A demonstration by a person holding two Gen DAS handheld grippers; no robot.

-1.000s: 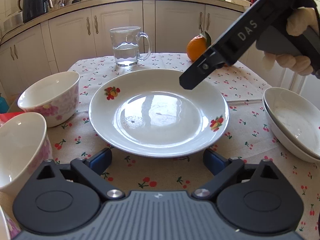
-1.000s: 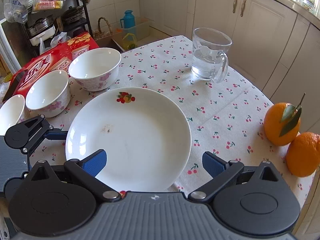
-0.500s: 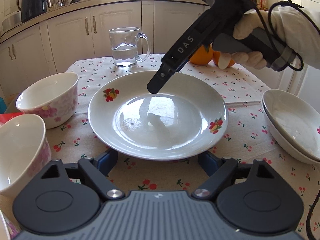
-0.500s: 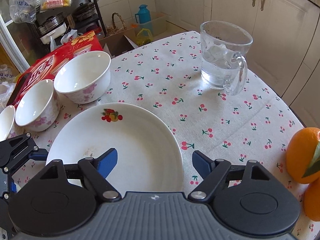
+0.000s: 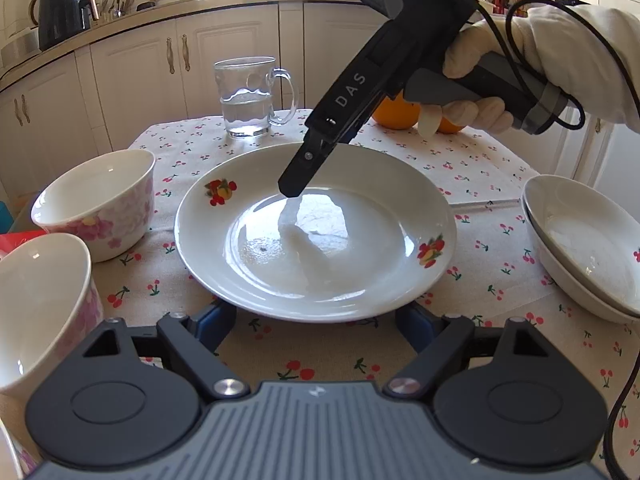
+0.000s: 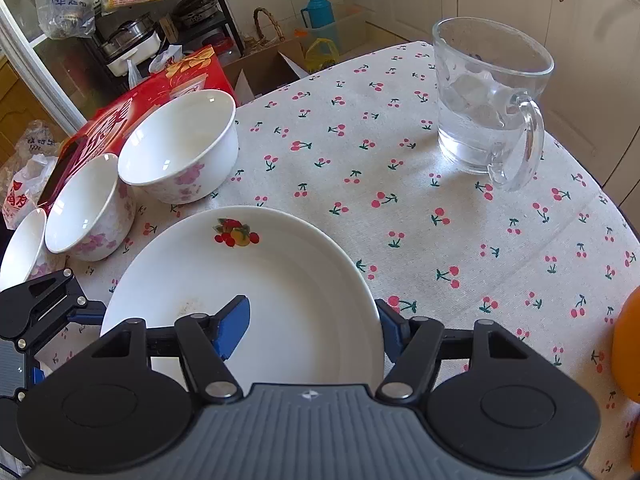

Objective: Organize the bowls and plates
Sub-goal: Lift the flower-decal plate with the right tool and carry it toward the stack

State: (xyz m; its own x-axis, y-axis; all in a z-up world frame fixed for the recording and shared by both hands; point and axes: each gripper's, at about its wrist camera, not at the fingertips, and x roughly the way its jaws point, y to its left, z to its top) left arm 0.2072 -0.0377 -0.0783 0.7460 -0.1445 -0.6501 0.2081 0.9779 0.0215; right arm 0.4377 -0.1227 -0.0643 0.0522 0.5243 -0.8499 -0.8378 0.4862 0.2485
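The right gripper (image 6: 308, 330), fingers closing astride the plate (image 6: 280, 280) rim but not yet pinching, is mid-grasp; next, clamp and lift, while the left gripper (image 5: 316, 320) stays half-spread, empty.

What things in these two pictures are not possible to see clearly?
- Left gripper fingertips: left wrist view, under the plate rim; contact unclear.
- Right gripper outer finger: right wrist view, behind the plate edge.
- Oranges: behind the right gripper.
- Stacked dishes: cut by frame edge.
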